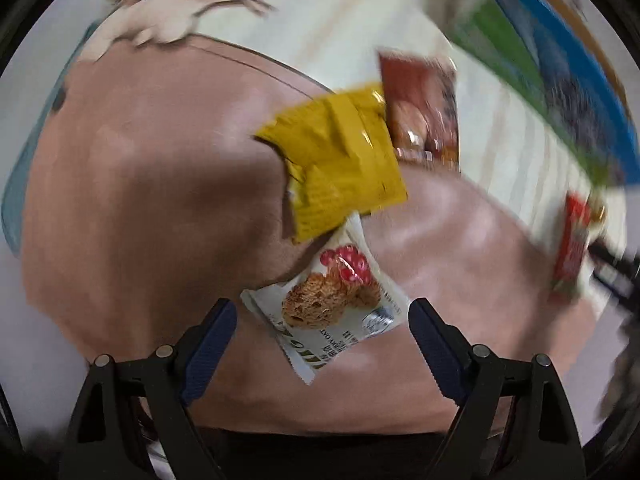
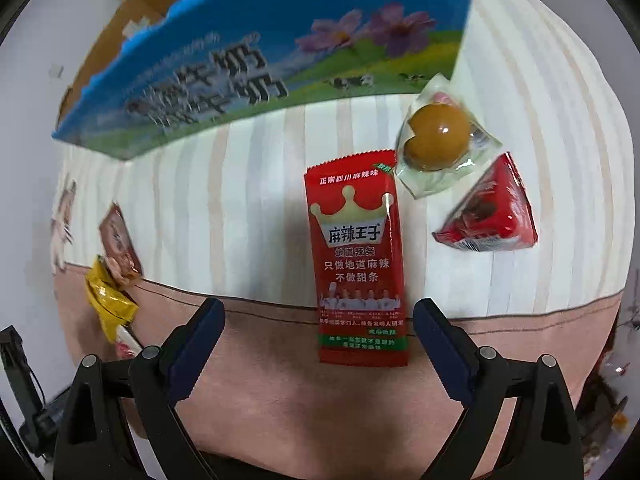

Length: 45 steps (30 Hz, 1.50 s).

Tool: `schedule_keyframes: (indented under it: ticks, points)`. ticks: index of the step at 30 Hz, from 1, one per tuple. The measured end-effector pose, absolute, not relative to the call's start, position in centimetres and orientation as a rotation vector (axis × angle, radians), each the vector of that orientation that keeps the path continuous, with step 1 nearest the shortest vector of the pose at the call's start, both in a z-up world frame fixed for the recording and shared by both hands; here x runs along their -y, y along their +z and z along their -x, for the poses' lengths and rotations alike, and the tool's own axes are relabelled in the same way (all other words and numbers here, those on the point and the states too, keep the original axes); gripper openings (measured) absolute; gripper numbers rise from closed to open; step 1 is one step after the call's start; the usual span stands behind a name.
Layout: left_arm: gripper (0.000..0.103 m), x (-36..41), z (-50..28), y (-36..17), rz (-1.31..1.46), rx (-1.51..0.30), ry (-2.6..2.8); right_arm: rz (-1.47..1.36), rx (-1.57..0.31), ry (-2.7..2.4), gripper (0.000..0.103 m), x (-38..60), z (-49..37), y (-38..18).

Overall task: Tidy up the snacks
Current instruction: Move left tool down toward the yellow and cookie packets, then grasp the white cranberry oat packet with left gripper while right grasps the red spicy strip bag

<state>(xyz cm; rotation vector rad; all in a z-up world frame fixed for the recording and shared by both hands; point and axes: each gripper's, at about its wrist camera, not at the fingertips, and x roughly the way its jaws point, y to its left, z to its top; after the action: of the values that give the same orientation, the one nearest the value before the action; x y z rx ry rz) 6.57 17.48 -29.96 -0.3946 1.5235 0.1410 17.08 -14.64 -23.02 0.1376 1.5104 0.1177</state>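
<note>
My left gripper (image 1: 322,312) points down over the pink cloth (image 1: 140,200), open. A white oat-cookie packet (image 1: 332,308) lies between and just beyond its fingertips, untouched by the pads. A yellow packet (image 1: 336,160) overlaps that packet's far end, and a brown packet (image 1: 424,112) lies behind it. My right gripper (image 2: 319,308) is open too, above a long red spicy-strip packet (image 2: 356,256). The packet's near end sits between the fingers, closer to the right one. Beyond are a braised egg in clear wrap (image 2: 436,140) and a red triangular packet (image 2: 492,216).
A blue and green milk carton box (image 2: 260,52) stands at the back on the striped cloth (image 2: 240,200); it also shows blurred as a box (image 1: 560,60). The yellow packet (image 2: 108,300) and brown packet (image 2: 120,240) lie far left. Dark gear (image 2: 24,380) sits at the lower left edge.
</note>
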Motion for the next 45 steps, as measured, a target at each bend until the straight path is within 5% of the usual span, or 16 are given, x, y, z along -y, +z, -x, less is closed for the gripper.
schedule_keyframes:
  ticks: [7,12,16,22,28,32,38,45]
  points:
    - [0.082,-11.3,-8.3,-33.3,-0.006,-1.606,-0.035,-0.065,-1.566,0.071,0.095,14.1,-18.4,-26.5]
    - [0.064,-11.7,-10.0,-33.4,0.221,-1.619,0.016,-0.015,-1.525,0.029,0.06,14.4,-17.6,-27.0]
    - [0.064,-11.0,-11.2,-33.5,0.372,-1.62,-0.004,-0.014,-1.54,0.078,0.054,14.0,-14.9,-27.2]
    - [0.064,-9.2,-11.1,-32.3,0.255,-1.647,-0.063,-0.053,-1.658,0.183,0.055,13.3,-9.8,-28.1]
    - [0.068,-11.7,-9.5,-29.7,0.281,-1.645,0.001,-0.182,-1.676,0.162,0.08,13.5,-8.1,-28.9]
    - [0.068,-13.0,-8.0,-32.7,0.347,-1.734,0.037,-0.196,-1.68,0.129,0.086,13.2,-8.2,-30.0]
    - [0.075,-11.8,-7.1,-34.8,0.34,-1.789,0.06,-0.208,-1.682,0.101,0.087,12.4,-8.9,-30.9]
    - [0.075,-10.4,-5.8,-27.6,0.114,-1.599,-0.198,-0.165,-1.712,0.183,0.087,13.0,-9.5,-29.6]
